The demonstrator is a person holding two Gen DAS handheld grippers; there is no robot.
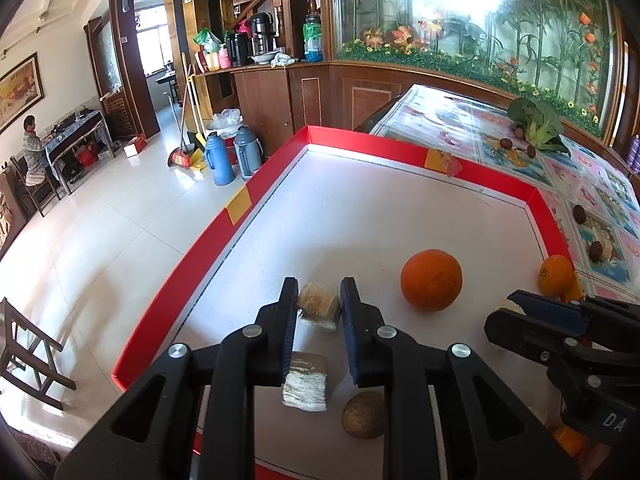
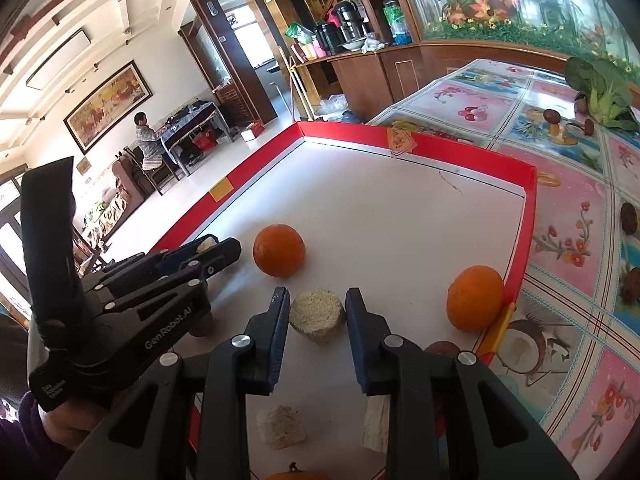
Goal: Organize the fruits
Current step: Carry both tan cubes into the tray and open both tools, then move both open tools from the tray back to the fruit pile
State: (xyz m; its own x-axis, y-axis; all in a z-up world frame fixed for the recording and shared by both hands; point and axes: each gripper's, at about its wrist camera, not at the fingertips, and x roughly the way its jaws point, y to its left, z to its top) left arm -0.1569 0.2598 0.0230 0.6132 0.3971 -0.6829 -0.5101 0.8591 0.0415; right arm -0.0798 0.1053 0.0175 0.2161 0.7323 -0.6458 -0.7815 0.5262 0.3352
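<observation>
The left tongs [image 1: 319, 304] are clenched on a pale round chunk of cut fruit [image 1: 318, 307], which sits between both pads just above the white tray floor. The right tongs [image 2: 317, 312] likewise grasp a pale cylindrical fruit chunk [image 2: 317, 316] between their fingertips. Seen from the left wrist, a layered pale block [image 1: 306, 382] lies at 6 o'clock of the left tongs, a brown round fruit [image 1: 363, 415] at 5 o'clock, and a large orange [image 1: 431, 280] at 3 o'clock. From the right wrist, a second orange [image 2: 475, 298] rests at 3 o'clock against the red wall of the white tray [image 2: 516, 256], touching it. The tray stands on a surface covered with a flowered plastic cloth [image 2: 568, 216], where a bunch of green leafy vegetable [image 2: 604, 92] lies far off at 1 o'clock
</observation>
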